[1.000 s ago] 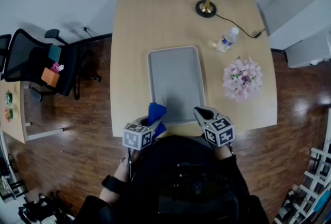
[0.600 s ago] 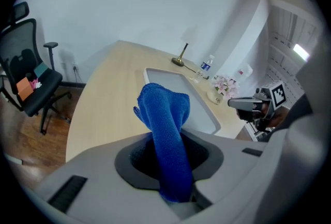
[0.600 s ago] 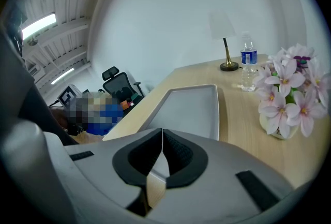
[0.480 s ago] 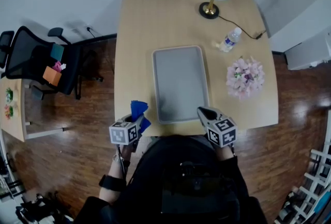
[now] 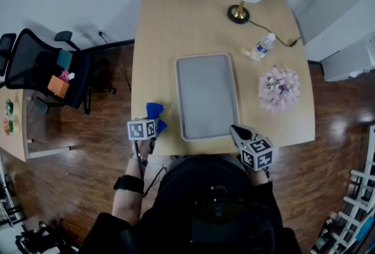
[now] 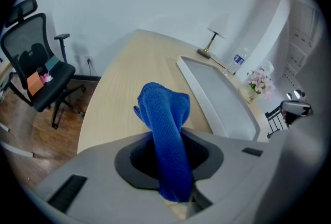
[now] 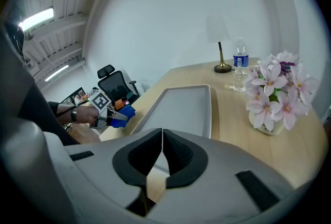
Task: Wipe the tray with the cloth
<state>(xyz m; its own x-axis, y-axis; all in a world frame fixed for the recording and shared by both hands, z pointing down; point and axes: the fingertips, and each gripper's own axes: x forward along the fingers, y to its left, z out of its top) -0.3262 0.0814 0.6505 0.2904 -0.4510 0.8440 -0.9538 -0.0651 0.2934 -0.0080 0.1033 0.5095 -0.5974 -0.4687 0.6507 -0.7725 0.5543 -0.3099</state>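
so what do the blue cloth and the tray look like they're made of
The cloth looks like soft knitted or microfibre fabric: fine ribbed texture, limp folds, matte blue. The tray is smooth matte grey with a raised rounded rim, likely plastic or coated metal; the look leaves that open.

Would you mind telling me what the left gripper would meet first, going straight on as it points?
Likely the bare table beside the tray, the held cloth touching first; depth is unclear.

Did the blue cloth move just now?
Yes. The blue cloth, held by the left gripper, went left: it was over the tray's near-left corner and now hangs clear of it, above the table.
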